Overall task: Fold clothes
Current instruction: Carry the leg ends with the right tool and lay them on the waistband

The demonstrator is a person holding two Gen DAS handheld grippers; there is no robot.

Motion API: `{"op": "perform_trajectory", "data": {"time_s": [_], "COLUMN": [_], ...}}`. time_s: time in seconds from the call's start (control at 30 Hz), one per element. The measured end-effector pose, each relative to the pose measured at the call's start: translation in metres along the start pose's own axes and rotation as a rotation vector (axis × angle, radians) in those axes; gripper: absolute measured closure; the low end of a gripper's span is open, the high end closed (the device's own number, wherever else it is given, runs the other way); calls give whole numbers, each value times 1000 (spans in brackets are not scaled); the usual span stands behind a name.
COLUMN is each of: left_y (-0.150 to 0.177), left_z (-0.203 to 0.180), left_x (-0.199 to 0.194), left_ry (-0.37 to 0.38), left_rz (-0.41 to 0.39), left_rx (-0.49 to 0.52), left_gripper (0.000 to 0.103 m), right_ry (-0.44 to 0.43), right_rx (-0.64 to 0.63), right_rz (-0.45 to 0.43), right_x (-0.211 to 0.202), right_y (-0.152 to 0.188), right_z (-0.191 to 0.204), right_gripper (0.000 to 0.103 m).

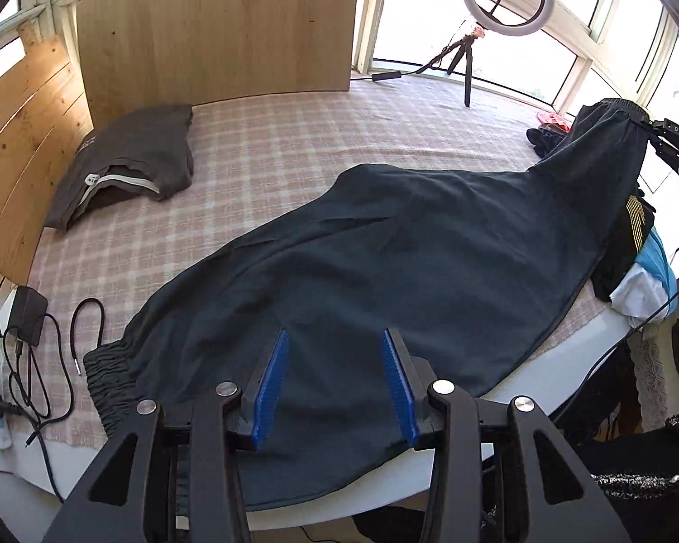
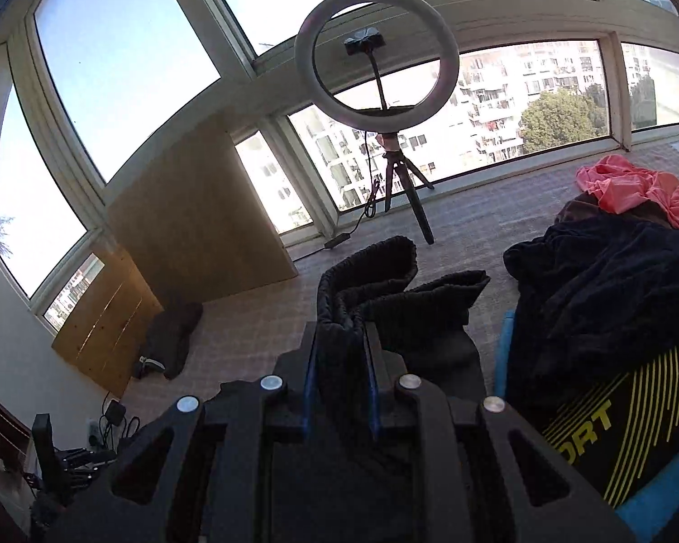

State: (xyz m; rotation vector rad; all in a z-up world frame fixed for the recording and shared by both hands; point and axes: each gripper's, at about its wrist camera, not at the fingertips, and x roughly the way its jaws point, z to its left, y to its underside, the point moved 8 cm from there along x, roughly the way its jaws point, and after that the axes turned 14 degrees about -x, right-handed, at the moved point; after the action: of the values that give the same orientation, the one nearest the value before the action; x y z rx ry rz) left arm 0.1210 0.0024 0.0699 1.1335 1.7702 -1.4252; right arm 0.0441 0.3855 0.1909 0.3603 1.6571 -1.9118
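Trousers (image 1: 384,262) stretch left-to-right, elastic hem lifted in clamped right claw (image 2: 339,362); left claw (image 1: 335,384) apart.

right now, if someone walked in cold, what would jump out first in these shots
The big dark trousers sprawl across the checked bedcover, one end lifted at the far right by the right gripper, shut on the elastic cuff. The left gripper hangs open above the near part. Behind, a ring light on a tripod stands against the bright windows, and a folded grey garment lies far left.
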Motion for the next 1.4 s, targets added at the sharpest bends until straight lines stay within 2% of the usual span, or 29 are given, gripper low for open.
{"op": "perform_trajectory", "data": {"time_s": [0.23,0.37,0.47,0.57,0.77,0.8,0.83,0.9,0.93,1.0,1.07,1.13,1.2,1.27,1.4], "left_y": [18,37,52,64,71,70,69,65,62,55,47,38,29,21,20], "left_z": [127,170,189,201,211,211,211,208,206,197,186,169,148,124,89], "left_x": [-50,-62,-66,-69,-67,-66,-66,-66,-66,-68,-67,-61,-51,-35,4], "left_ry": [-56,-65,-70,-58,-37,-36,-34,-24,-17,-2,24,53,84,101,46], "left_rz": [-42,-42,-41,-44,-34,-33,-32,-33,-37,-47,-51,-50,-38,-21,34], "left_rx": [-95,-148,-167,-190,-204,-204,-206,-206,-201,-179,-159,-127,-86,-35,88], "left_gripper": [62,62,62,62,62,62,62,62,62,62,62,62,62,62,63], "right_ry": [-214,-304,-313,-321,-321,-352,-414,-495,-527,-610,-694,-727,-647,-505,-270], "right_rx": [-221,-366,-483,-541,-650,-664,-675,-655,-625,-529,-389,-265,-219,-221,-189], "right_rz": [95,192,264,316,318,327,368,470,477,452,424,379,357,363,449], "right_x": [74,128,154,165,167,168,168,163,156,137,119,106,103,107,120], "right_y": [52,96,141,174,200,204,211,219,215,198,177,156,145,148,174], "right_z": [241,343,392,417,456,464,474,479,476,463,439,405,365,322,245], "right_gripper": [86,86,87,87,87,83,76,70,70,67,56,52,52,52,52]}}
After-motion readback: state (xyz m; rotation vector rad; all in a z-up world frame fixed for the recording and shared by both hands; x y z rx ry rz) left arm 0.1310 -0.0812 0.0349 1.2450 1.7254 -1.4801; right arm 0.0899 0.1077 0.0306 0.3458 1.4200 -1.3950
